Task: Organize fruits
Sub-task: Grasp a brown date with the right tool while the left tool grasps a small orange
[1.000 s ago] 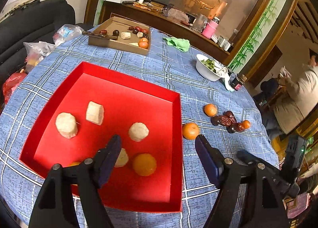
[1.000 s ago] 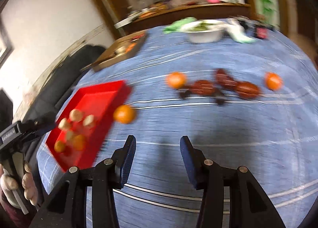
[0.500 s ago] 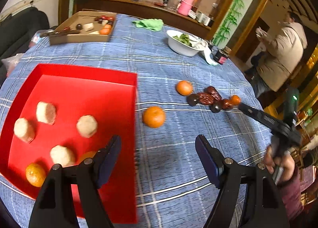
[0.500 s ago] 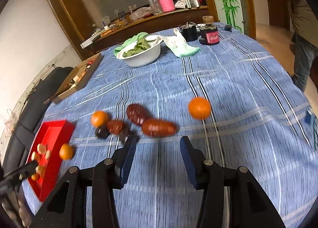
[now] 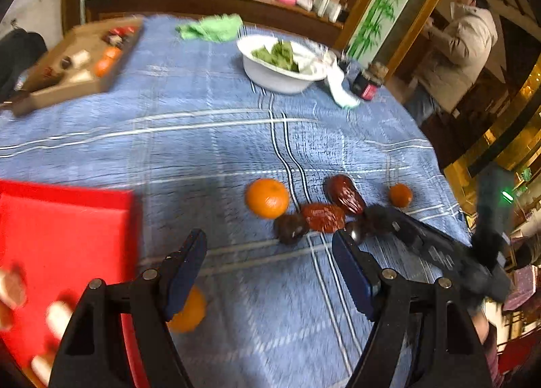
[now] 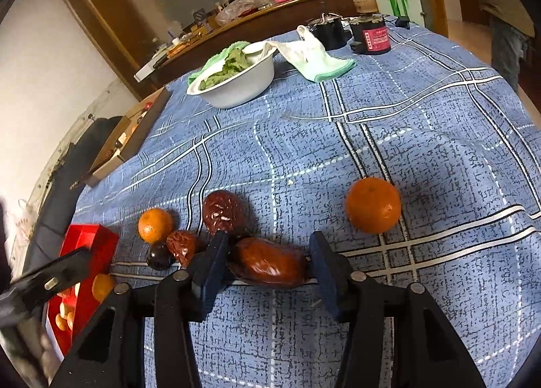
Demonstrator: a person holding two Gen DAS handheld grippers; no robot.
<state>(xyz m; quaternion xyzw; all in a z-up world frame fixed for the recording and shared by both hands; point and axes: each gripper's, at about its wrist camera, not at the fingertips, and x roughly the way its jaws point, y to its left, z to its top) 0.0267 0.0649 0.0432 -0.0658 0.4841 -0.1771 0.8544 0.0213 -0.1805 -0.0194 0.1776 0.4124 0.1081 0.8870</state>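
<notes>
In the right wrist view my right gripper [image 6: 267, 266] is open with its jaws on either side of a glossy red date [image 6: 270, 266] on the blue cloth. Two more dates [image 6: 223, 212], a dark plum [image 6: 159, 256] and a mandarin [image 6: 155, 225] lie just left; another mandarin [image 6: 373, 204] lies to the right. The red tray [image 6: 84, 252] is at far left. In the left wrist view my left gripper [image 5: 270, 266] is open and empty above the cloth, near a mandarin [image 5: 267, 198] and the dates [image 5: 323, 217]. One mandarin [image 5: 189, 312] lies by the red tray [image 5: 64, 246].
A white bowl of greens [image 6: 236, 80] and a white cloth [image 6: 314, 53] sit beyond the fruit, with dark jars [image 6: 370, 34] behind. A cardboard box of fruit [image 5: 77, 63] stands at the back left. A person [image 5: 456, 46] stands past the table's right edge.
My right gripper has moved down and forward so its jaws now flank a date. My left gripper has swung right, away from the tray toward the loose fruit.
</notes>
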